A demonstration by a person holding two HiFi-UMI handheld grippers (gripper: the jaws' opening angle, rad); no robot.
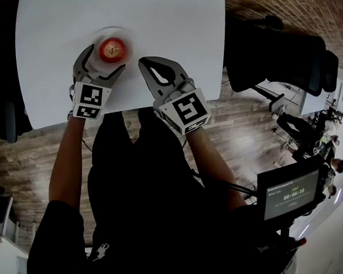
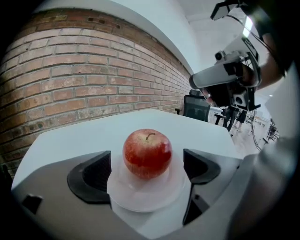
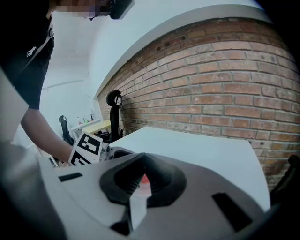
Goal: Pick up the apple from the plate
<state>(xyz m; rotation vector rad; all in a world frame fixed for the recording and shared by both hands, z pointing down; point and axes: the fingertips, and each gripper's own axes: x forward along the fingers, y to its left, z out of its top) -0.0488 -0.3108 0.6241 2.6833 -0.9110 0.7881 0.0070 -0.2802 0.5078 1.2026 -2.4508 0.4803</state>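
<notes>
A red apple (image 1: 112, 49) stands on a small white plate (image 1: 127, 41) near the front of the white table (image 1: 171, 25). My left gripper (image 1: 103, 60) is open, one finger on each side of the plate. In the left gripper view the apple (image 2: 147, 153) sits upright on the plate (image 2: 140, 199) between the dark pads (image 2: 91, 176), with a gap on both sides. My right gripper (image 1: 146, 63) rests on the table just right of the plate, shut with nothing in it. In the right gripper view its jaws (image 3: 142, 161) meet, and a sliver of the apple (image 3: 143, 179) shows through them.
The table's front edge (image 1: 130, 110) runs just behind both grippers. Black office chairs (image 1: 282, 53) stand to the right of the table. A small screen (image 1: 292, 193) hangs at the lower right. The floor is brick-patterned, and a brick wall (image 2: 70, 84) lies beyond the table.
</notes>
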